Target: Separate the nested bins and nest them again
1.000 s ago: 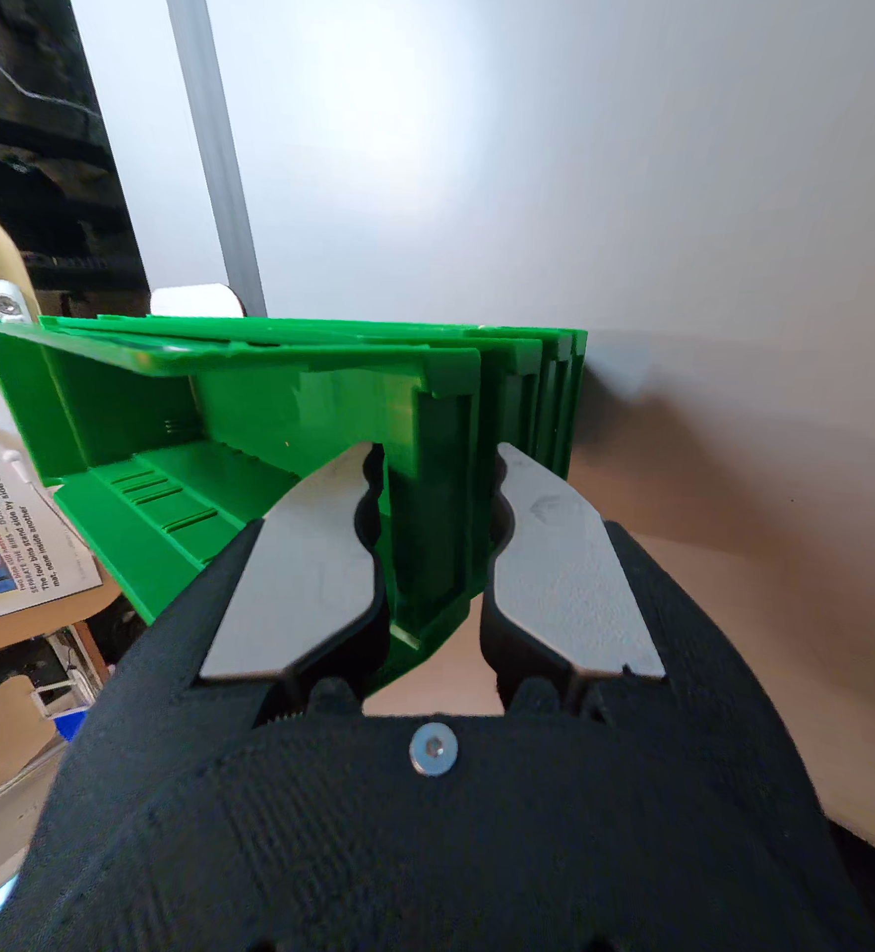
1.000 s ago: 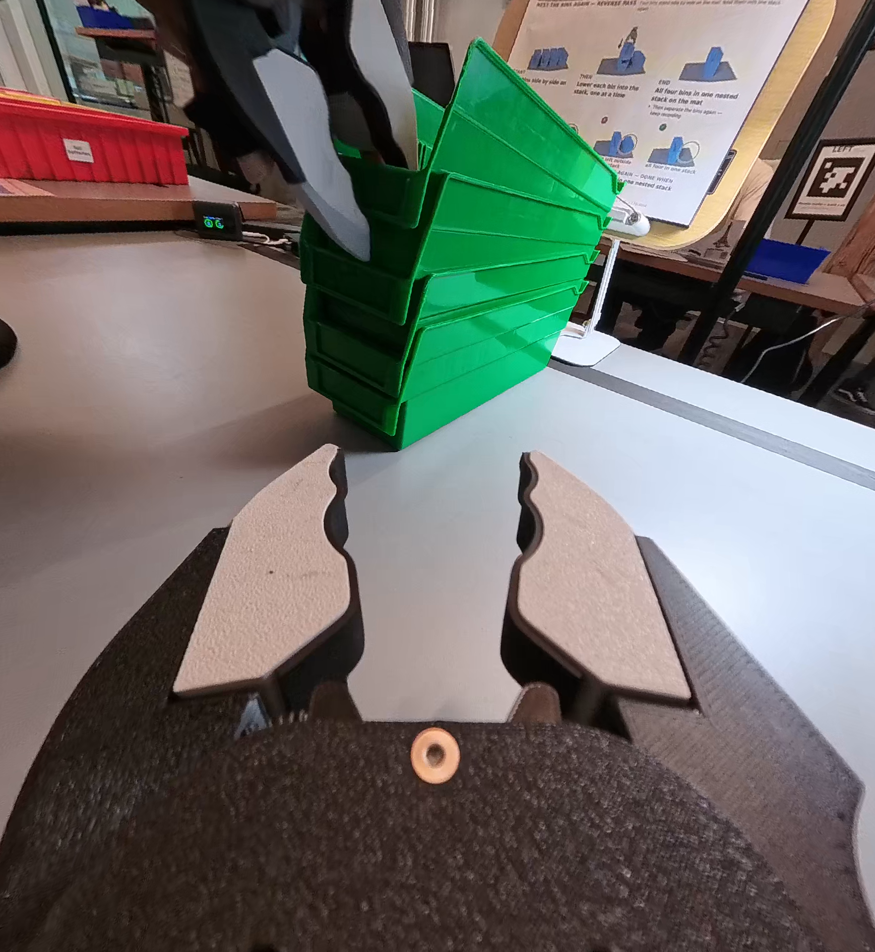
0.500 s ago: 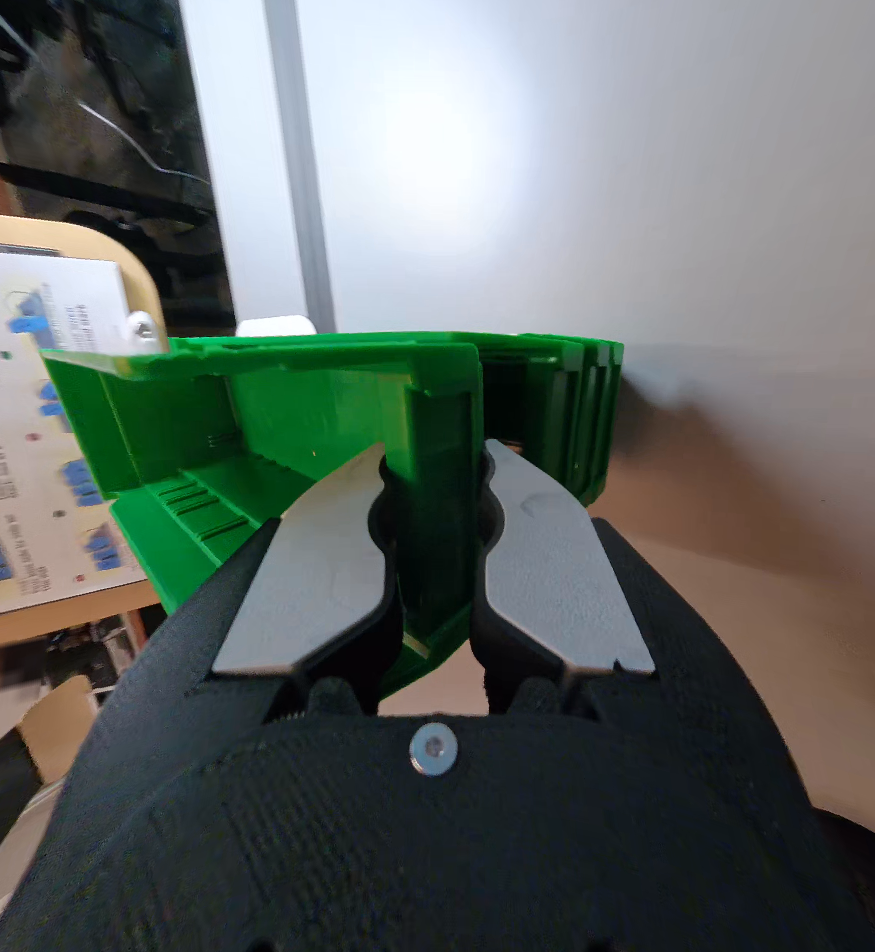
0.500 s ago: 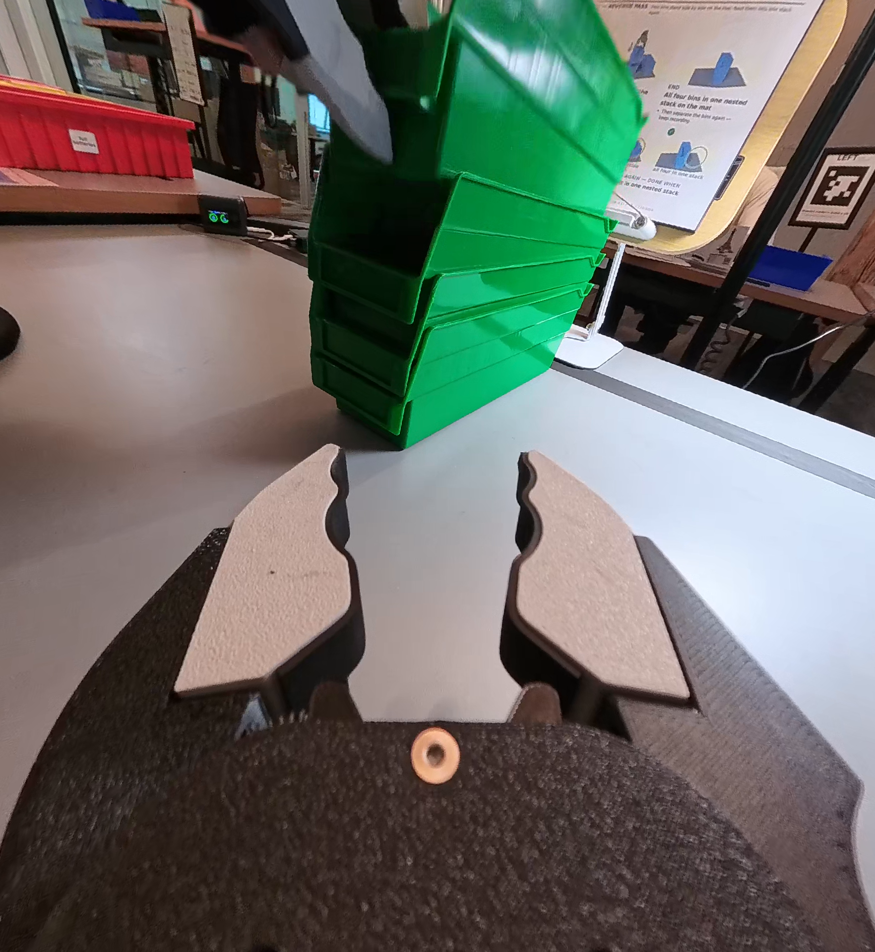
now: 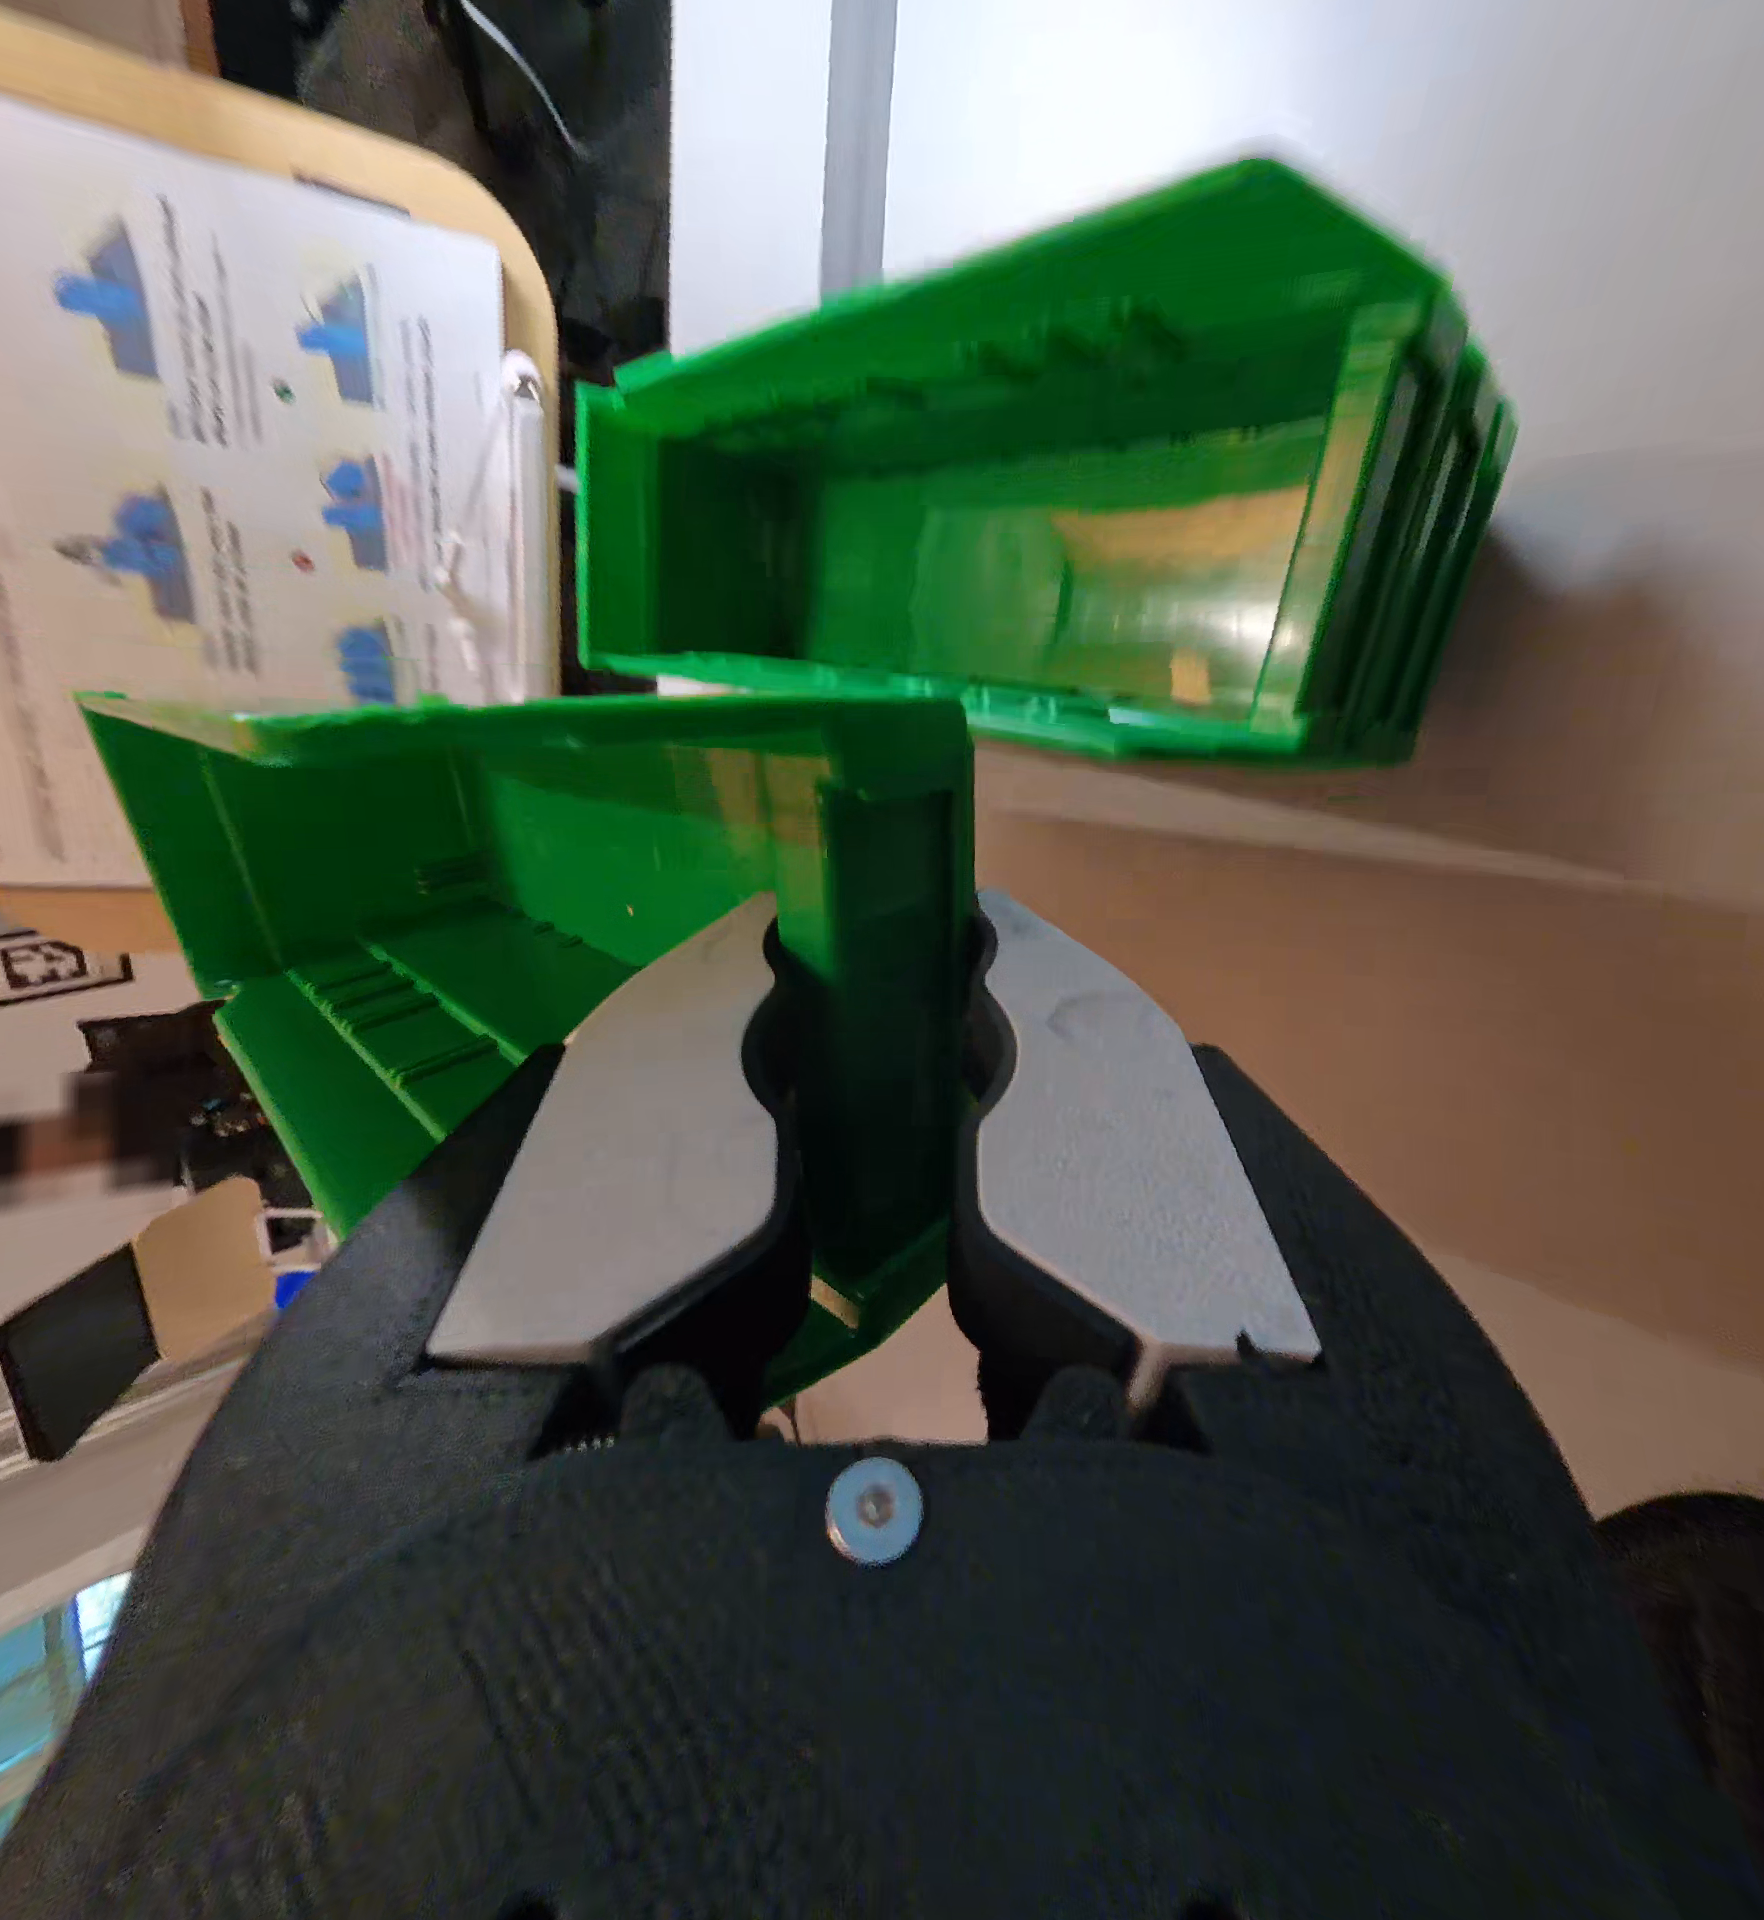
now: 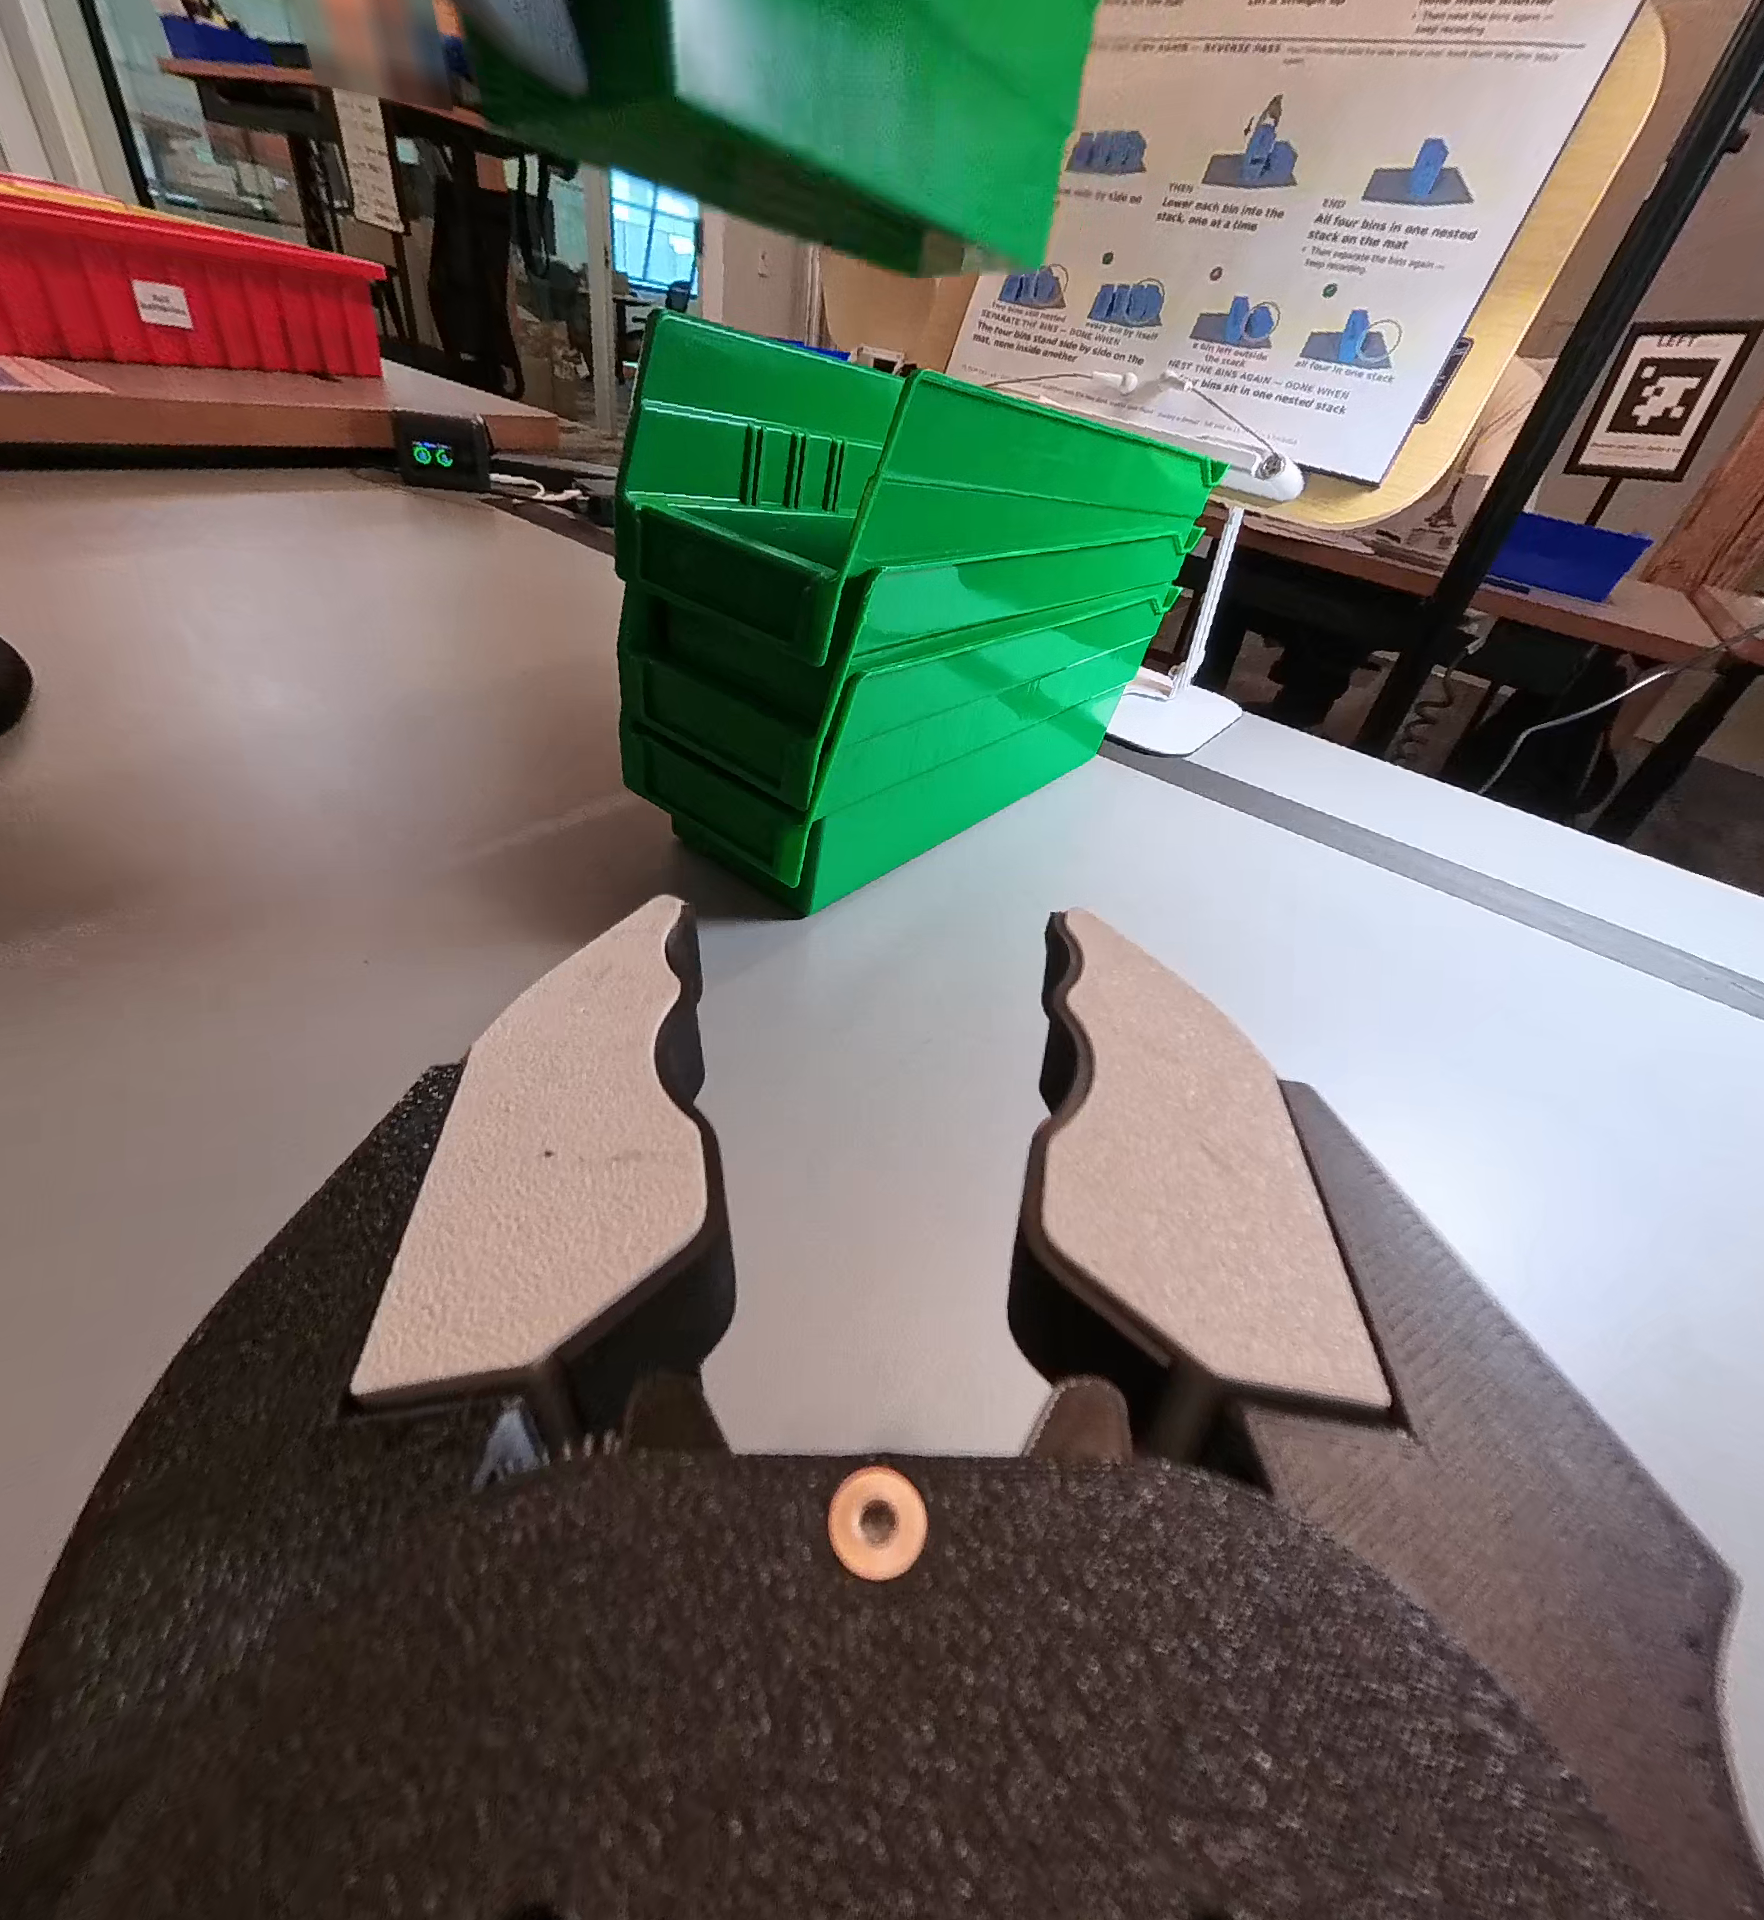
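So one green bin [image 5: 504, 914] is clamped by the left gripper [image 5: 878, 1039], both jaws pinched tight on the thick front lip, one finger inside the bin and one on the outer face, and it's held up in the air clear of the rest; in the right wrist view it shows as a blurred green underside [image 6: 816, 114] above everything else. The remaining stack [image 6: 888, 634] is sat on the grey table [image 6: 234, 727], looks like three or so bins nested, with the top one tilted up a bit at the far end rather than seated flat. The right gripper [image 6: 873, 1018] is parked low over the table just in front of the stack, jaws spread wide with nothing between them. These bins can be judged as light, thin-walled moulded plastic, stiff enough at the reinforced front lip but probably a bit flexy along the long side walls, and glossy, so a slippery surface should be expected. The front lip is the spot to be grabbed: it's thick, squared off and gives the pads something to bite on. Friction between nested shells is the likely snag, since a lower bin might get dragged up with the one being pulled, so the stack would best be pinned down by the free gripper.
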Demonstrator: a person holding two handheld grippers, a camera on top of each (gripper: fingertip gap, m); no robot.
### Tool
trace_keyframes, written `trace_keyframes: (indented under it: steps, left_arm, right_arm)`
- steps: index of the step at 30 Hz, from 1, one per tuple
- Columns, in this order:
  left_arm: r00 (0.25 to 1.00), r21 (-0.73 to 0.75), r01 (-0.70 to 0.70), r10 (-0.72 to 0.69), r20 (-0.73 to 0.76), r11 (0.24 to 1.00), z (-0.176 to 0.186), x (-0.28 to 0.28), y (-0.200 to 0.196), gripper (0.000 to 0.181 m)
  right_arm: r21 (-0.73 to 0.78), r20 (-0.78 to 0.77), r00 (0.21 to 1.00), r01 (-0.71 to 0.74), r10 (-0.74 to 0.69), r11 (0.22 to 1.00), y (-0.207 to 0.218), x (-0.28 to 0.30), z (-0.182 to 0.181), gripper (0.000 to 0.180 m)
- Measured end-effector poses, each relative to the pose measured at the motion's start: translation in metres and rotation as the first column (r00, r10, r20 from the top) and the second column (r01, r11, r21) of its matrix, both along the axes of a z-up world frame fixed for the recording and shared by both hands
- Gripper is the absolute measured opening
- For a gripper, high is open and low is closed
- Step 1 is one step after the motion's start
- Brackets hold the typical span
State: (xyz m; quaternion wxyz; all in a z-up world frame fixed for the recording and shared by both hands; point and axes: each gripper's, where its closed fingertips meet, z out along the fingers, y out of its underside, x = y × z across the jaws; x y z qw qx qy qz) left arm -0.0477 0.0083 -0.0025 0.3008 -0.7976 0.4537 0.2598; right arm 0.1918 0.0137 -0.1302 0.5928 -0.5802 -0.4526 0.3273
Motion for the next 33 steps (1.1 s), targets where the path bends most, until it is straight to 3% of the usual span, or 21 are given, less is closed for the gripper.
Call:
trace_keyframes:
  steps: [8, 14, 20, 33]
  left_arm:
    - [0.995, -0.109, -0.096, 0.098, 0.015, 0.989, -0.110, -0.062, -0.028, 0.030]
    - [0.997, -0.118, -0.073, 0.073, -0.010, 0.990, -0.166, -0.074, -0.036, 0.030]
    - [0.998, -0.117, -0.042, 0.036, -0.053, 0.992, -0.195, -0.081, -0.040, 0.030]
    - [0.991, -0.124, -0.064, 0.048, -0.128, 0.990, -0.221, -0.102, -0.051, 0.029]
  right_arm:
    - [0.010, 0.012, 1.000, 0.008, -0.008, 1.000, 0.000, -0.001, -0.001, 0.063]
    - [0.009, 0.020, 1.000, 0.011, -0.012, 1.000, 0.001, -0.001, -0.003, 0.062]
    - [0.012, 0.018, 1.000, 0.016, -0.016, 1.000, 0.001, -0.001, -0.003, 0.062]
    - [0.017, 0.022, 1.000, 0.017, -0.017, 1.000, 0.000, -0.002, -0.003, 0.061]
